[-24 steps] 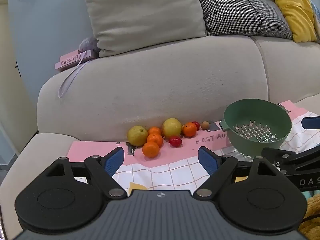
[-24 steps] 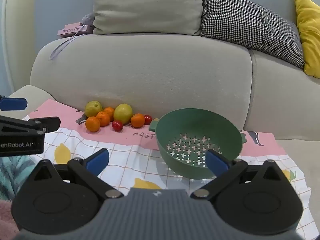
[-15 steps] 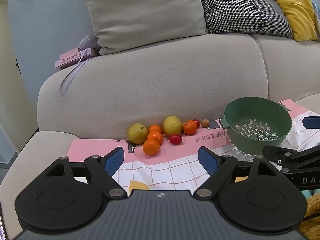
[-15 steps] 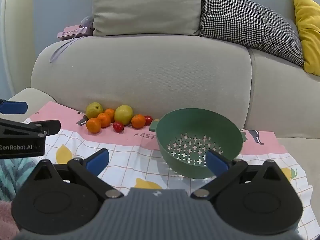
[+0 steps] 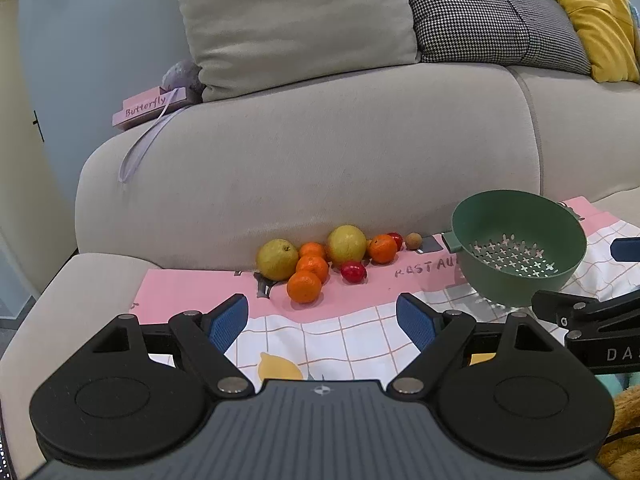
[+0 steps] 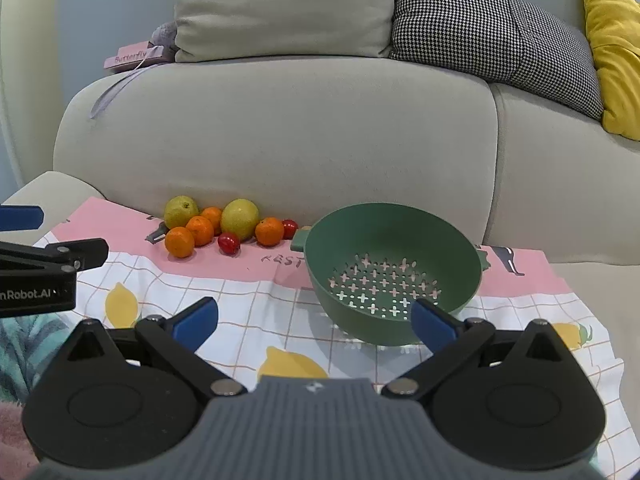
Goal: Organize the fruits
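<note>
A pile of fruit lies on the pink edge of a cloth against the sofa back: two yellow-green pears (image 5: 277,259) (image 6: 239,218), several oranges (image 5: 304,287) (image 6: 179,241), a small red fruit (image 5: 353,271) (image 6: 229,243) and a small brown one (image 5: 413,240). A green colander (image 5: 516,246) (image 6: 390,276) stands empty to their right. My left gripper (image 5: 323,320) hovers open before the fruit, nothing between its blue pads. My right gripper (image 6: 314,322) is open too, just short of the colander's near wall.
The patterned cloth (image 6: 240,304) covers a beige sofa seat (image 5: 80,300). Behind rise the sofa back, a beige cushion (image 6: 280,4), a houndstooth cushion (image 6: 492,28) and a yellow one (image 6: 612,52). A pink "Butterfly" box (image 5: 150,106) sits on the sofa back at left.
Both views have tilted slightly, so the fruit and colander sit a little higher in the frames than before. Both grippers stay open and empty.
</note>
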Demonstrator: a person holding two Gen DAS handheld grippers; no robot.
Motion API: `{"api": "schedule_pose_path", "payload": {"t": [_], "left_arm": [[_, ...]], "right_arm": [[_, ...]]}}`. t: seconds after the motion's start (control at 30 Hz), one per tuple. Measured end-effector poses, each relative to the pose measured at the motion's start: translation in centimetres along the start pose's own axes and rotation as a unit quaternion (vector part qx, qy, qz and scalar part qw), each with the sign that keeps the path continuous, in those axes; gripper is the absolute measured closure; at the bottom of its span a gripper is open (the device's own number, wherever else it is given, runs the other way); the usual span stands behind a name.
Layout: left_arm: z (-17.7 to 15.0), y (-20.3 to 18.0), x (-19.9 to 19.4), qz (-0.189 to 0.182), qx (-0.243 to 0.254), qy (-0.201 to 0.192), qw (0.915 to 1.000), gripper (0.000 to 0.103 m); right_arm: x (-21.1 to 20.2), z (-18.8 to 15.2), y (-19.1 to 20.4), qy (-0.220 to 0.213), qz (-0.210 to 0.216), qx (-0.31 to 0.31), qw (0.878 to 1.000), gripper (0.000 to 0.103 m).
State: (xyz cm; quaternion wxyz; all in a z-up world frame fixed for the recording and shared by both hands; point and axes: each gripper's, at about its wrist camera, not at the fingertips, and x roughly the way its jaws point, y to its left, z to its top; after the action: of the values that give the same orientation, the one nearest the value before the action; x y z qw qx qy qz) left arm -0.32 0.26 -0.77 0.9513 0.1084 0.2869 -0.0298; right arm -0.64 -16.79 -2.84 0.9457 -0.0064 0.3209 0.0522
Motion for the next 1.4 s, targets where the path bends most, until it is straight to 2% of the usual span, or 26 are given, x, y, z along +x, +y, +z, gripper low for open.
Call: {"api": "schedule_pose_path", "payload": {"t": [1.4], "left_arm": [[0.21, -0.2, 0.14, -0.001, 0.003, 0.01, 0.9999, 0.005]], "right_arm": [[0.38, -0.05, -0.07, 0.015, -0.023, 0.0, 1.0, 0.004]]}}
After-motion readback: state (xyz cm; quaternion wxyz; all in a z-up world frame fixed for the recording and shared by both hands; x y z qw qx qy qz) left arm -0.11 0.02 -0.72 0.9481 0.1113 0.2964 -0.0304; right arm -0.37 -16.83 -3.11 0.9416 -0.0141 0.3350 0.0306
